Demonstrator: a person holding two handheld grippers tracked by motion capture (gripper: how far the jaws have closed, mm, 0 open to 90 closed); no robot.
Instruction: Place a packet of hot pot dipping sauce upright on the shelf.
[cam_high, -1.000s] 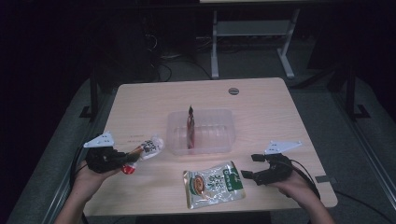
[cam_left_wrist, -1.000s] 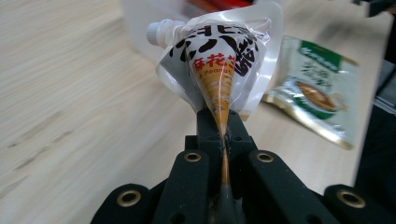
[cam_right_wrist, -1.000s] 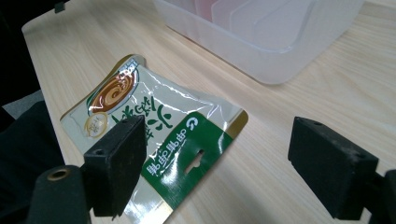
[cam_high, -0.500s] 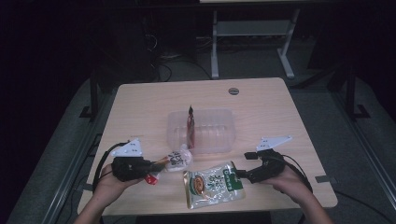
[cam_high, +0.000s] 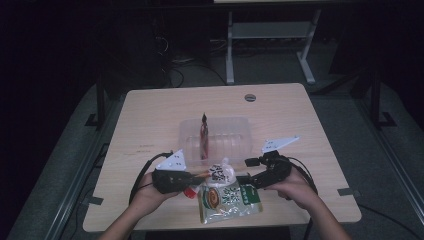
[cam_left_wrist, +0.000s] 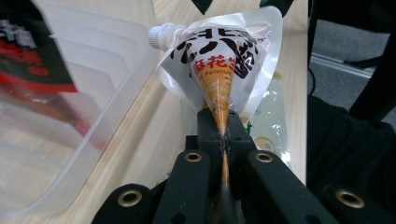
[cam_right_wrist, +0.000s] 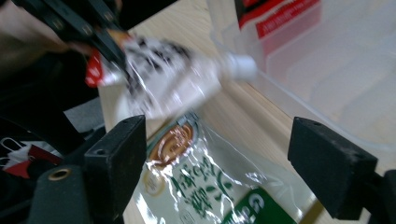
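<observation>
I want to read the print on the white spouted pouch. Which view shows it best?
The left gripper view: the white spouted pouch faces the camera, sharp, clamped in the left tongs. The right gripper view blurs it; the high view shows it small.

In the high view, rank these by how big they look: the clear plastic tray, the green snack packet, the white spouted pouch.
1. Clear plastic tray, plainly the largest.
2. Green snack packet, about half the tray's spread; it lies nearer the camera, which flatters it.
3. White spouted pouch, smallest, partly hidden by the left gripper holding it.
</observation>
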